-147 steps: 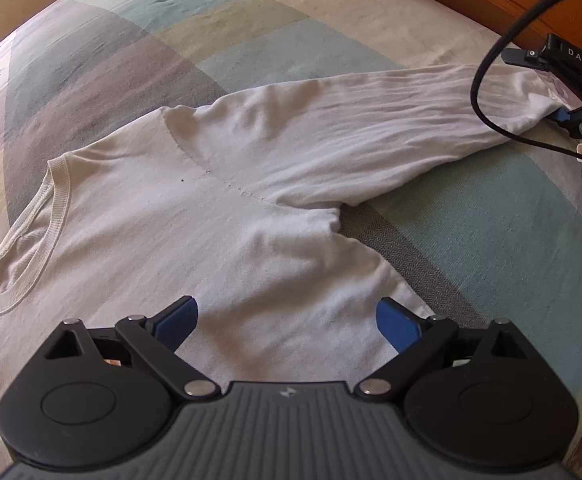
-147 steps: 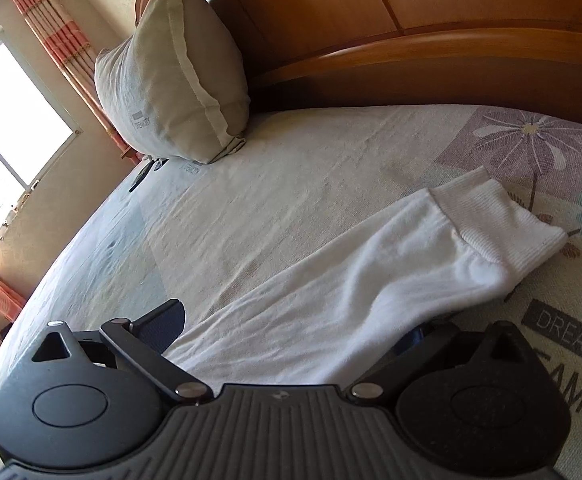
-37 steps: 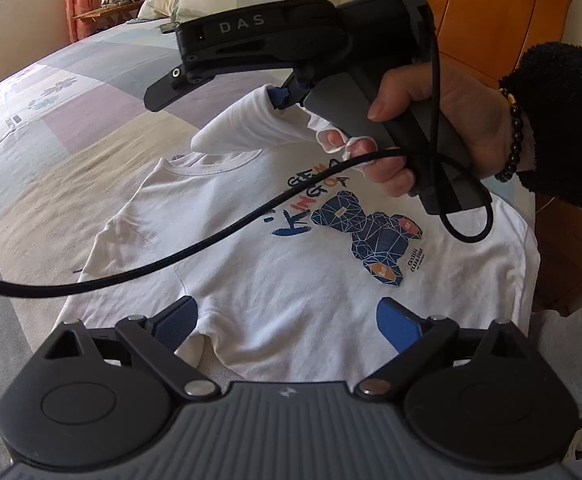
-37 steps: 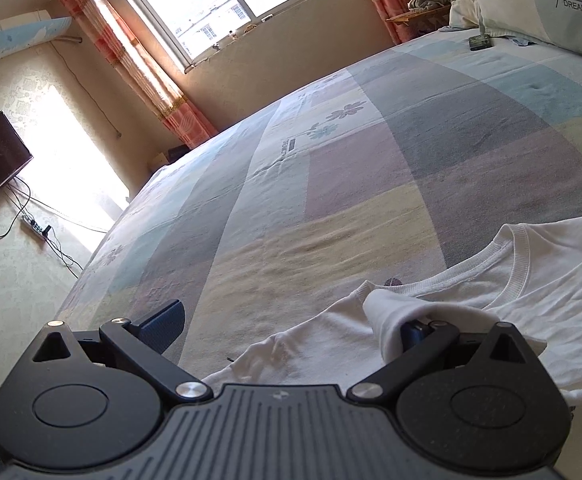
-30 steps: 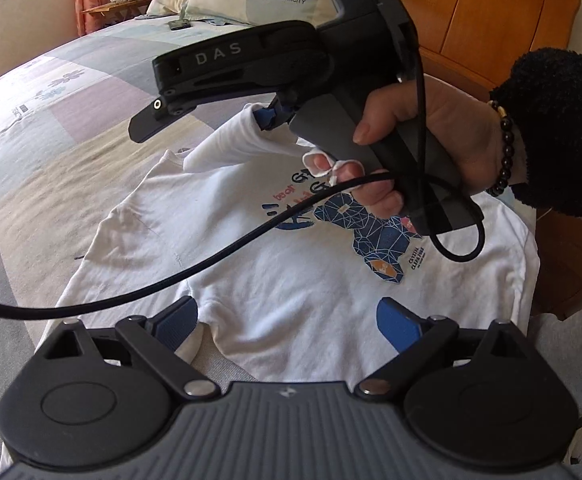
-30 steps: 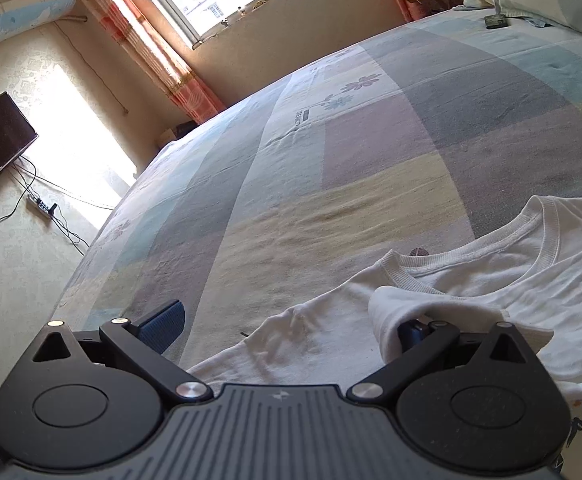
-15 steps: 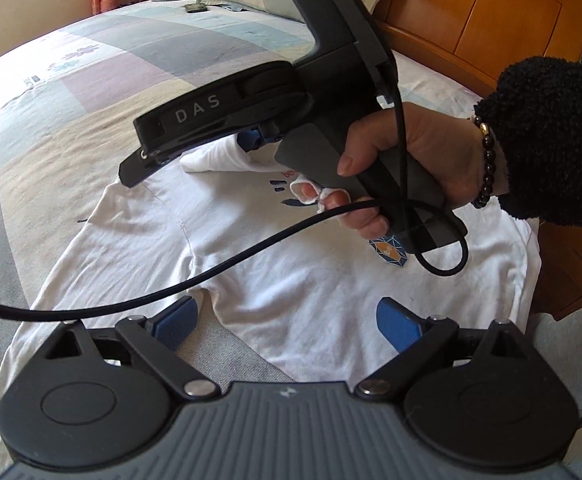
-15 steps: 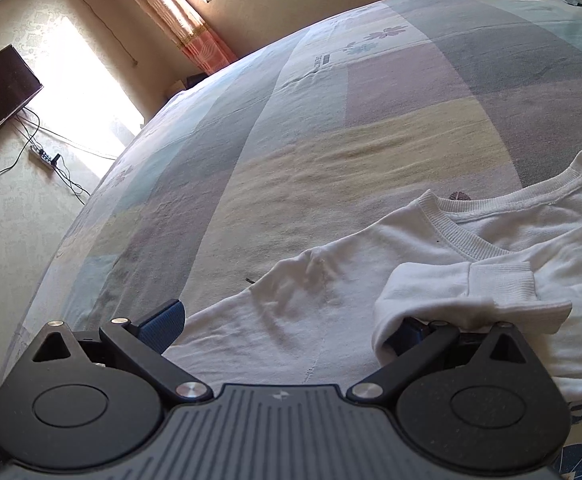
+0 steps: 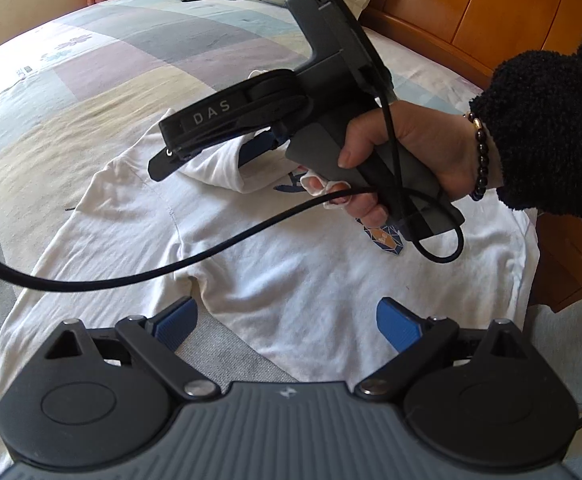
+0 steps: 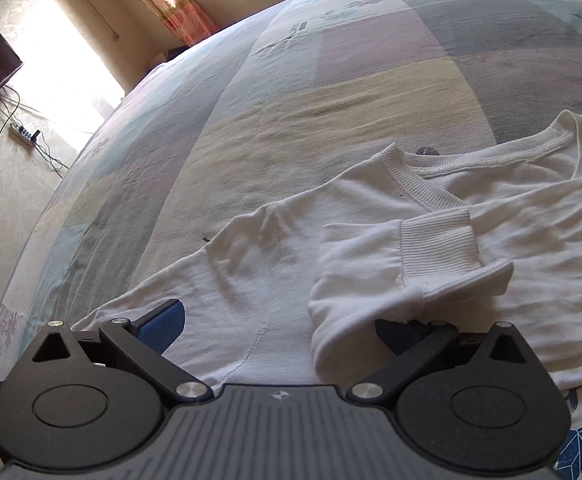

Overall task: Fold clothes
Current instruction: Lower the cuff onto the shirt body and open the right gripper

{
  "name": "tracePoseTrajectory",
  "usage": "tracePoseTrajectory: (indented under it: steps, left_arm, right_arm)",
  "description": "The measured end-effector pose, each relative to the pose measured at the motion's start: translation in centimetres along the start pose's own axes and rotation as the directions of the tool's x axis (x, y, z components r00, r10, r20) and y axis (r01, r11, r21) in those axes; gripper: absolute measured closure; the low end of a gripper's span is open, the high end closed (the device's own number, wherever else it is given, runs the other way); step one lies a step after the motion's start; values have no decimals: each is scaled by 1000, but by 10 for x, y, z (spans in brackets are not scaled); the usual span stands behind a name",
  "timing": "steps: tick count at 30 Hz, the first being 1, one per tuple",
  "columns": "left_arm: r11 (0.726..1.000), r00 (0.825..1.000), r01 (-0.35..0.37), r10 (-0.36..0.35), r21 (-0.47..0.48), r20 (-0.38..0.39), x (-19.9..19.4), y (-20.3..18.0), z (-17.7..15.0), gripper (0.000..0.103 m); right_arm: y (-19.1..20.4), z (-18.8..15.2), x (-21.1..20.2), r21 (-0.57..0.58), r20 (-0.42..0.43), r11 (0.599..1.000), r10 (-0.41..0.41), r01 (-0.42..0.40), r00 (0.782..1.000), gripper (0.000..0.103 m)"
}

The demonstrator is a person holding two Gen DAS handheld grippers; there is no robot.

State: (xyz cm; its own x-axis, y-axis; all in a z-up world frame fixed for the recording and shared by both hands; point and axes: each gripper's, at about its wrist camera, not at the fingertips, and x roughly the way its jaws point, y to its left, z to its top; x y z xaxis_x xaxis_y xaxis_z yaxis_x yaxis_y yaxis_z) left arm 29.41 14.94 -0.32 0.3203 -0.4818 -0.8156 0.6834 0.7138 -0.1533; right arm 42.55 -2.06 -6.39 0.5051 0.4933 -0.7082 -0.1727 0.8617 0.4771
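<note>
On the bed [image 9: 91, 80] lies a white sweatshirt [image 9: 291, 272], its chest print largely hidden by the hand [image 9: 411, 160] gripping the right gripper [image 10: 279, 328]. The left gripper [image 9: 287, 320] hovers released over the hem. Only the right wrist view shows the folded-over cuff [image 10: 435, 240], draped over one spread finger. "DAS" marks the right gripper.

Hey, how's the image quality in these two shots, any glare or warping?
Right wrist view: sunlit floor patch blown out white, bed bulging from fisheye; shirt sharp. Left wrist view: even light, headboard curved at the edge, cable sharp.
</note>
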Motion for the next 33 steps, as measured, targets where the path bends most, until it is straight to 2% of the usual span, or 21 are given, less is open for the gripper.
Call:
tracePoseTrajectory:
  steps: [2,4,7,11,15,17,21,24,30,33]
  left_arm:
    - [1000,1000,3,-3,-6,0,1,-1,0,7]
    - [1000,1000,8,-8,-9,-3,3,-3,-2,7]
    - [1000,1000,12,-12,-9,-11,4,-6,-4,7]
    - [1000,1000,18,-18,-10,-21,5,-10,-7,7]
    - [1000,999,21,-21,-16,-31,7,-14,-10,7]
    - [1000,999,22,-23,-22,-39,9,-15,-12,7]
    - [1000,998,24,-26,-20,-55,11,-21,-13,7]
    - [1000,997,20,-21,-12,-72,13,-27,-14,7]
    - [1000,993,-12,14,22,-118,27,-44,-10,7]
    - [990,984,-70,88,125,-153,45,-66,-2,7]
  right_arm:
    - [-4,3,-2,34,30,999,-18,17,999,0]
    - [0,6,-4,12,51,1000,-17,16,999,0]
    - [23,4,0,-139,12,990,33,-31,999,0]
    - [51,-7,5,-358,-55,932,44,-61,998,0]
    - [47,-7,-2,-310,-20,950,38,-43,999,0]
    - [52,-5,-4,-306,5,950,61,-57,998,0]
    - [77,-6,7,-381,-65,911,145,-159,987,0]
    - [81,-9,8,-397,-68,903,149,-164,987,0]
    - [31,-4,-18,-313,3,948,65,-61,998,0]
    - [-9,0,-48,-294,49,955,-16,30,999,0]
